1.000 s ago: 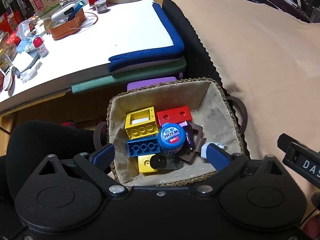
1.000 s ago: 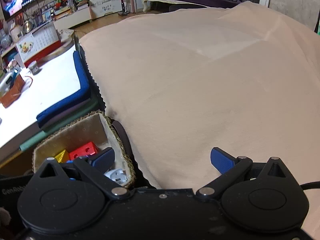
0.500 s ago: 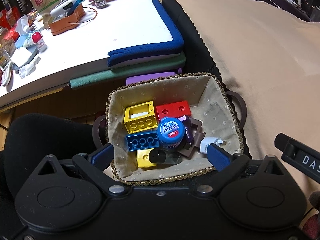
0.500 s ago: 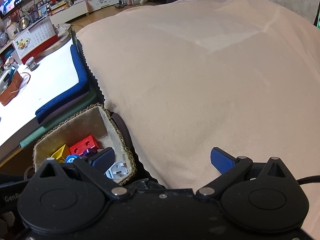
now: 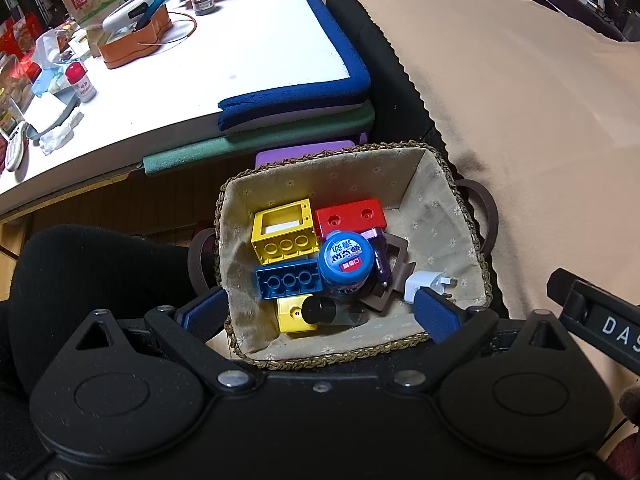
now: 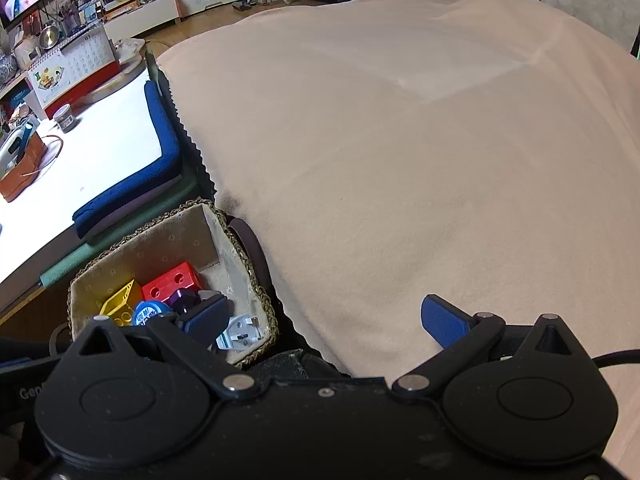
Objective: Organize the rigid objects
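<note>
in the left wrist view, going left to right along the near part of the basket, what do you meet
blue brick → yellow block → black-capped bottle → brown frame → white plug adapter

My left gripper's own body is covering the near rim of the basket [image 5: 460, 200] below my fingers. The blue-capped bottle [image 5: 346, 258] is hiding part of the brown frame [image 5: 394, 276] beside it. My right gripper's left finger [image 6: 208, 320] is blocking most of the basket's contents.
</note>
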Motion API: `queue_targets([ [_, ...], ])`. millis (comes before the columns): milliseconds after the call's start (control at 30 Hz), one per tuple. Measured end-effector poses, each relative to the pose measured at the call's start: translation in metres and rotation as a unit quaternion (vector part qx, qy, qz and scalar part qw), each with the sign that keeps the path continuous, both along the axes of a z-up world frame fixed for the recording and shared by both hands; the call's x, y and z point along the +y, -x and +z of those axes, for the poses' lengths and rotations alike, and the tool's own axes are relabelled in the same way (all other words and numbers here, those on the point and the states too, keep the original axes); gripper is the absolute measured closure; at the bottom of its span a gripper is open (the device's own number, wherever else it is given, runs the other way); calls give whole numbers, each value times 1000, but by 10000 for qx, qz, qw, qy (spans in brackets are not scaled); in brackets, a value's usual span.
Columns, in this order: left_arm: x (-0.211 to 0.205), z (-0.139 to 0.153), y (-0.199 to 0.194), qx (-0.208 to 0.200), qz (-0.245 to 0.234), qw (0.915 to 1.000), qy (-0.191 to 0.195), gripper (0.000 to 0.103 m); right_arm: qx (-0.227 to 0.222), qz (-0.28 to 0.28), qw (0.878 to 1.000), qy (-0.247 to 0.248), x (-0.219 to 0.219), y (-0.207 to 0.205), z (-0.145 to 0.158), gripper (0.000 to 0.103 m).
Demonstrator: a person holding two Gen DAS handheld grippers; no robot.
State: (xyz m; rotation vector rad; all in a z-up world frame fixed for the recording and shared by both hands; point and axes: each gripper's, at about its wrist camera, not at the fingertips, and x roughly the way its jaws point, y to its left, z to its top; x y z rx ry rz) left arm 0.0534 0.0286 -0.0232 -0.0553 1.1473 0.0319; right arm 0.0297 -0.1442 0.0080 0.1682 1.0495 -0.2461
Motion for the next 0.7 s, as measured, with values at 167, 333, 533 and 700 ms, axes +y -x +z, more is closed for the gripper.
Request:
queue_targets([
  [167, 0, -1, 0, 11, -6, 10000, -25, 7, 57, 10, 10000, -6, 0, 0, -2, 0],
  [333, -1, -2, 0, 21, -9, 10000, -42, 7, 93, 23, 10000, -24, 0, 1, -5, 0],
  [533, 0, -3, 0, 36, 9, 10000, -46, 7, 103, 32, 9999, -29, 0, 1, -6, 0],
  [700, 1, -3, 0, 55, 13, 10000, -50, 7, 106, 33, 9999, -29, 1, 1, -6, 0],
])
